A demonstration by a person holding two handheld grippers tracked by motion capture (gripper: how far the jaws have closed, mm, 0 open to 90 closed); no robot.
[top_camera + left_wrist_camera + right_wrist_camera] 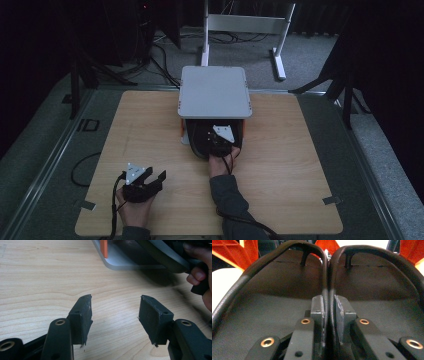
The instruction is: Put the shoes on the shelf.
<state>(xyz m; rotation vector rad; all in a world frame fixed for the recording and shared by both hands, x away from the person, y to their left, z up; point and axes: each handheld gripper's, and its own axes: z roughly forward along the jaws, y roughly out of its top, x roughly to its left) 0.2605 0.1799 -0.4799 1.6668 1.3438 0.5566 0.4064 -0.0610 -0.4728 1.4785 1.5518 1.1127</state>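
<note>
Item: left gripper (159,176), held in the person's left hand (134,209) at the near left part of the wooden table (150,130); grey three-cornered plate on top, cable trailing off the near edge; jaws standing apart with nothing between them, bare wood visible between the pads (81,317) in the left gripper view. Item: right forearm in a dark sleeve (231,200), reaching forward from the near edge toward the table's middle. Item: right gripper (220,136), in the person's right hand (220,164), its front end tucked under the overhang of the grey box; jaws drawn together and clamped on the two black bag handles (328,277), which lie pressed side by side between the pads (318,307) in the right gripper view. Item: black bag (274,290), dark fabric panels spreading to either side of the pinched handles, each handle arching up and outward to its stitched end; it sits at the near face of the box, just in front of the right hand. Item: grey box (215,92), flat-topped with rounded corners, standing at the middle of the table's far half, with orange parts (183,131) showing at its lower left corner and behind the bag in the right gripper view. Item: white metal frame (245,25), on the carpeted floor beyond the far table edge, with cables lying near its feet.
</note>
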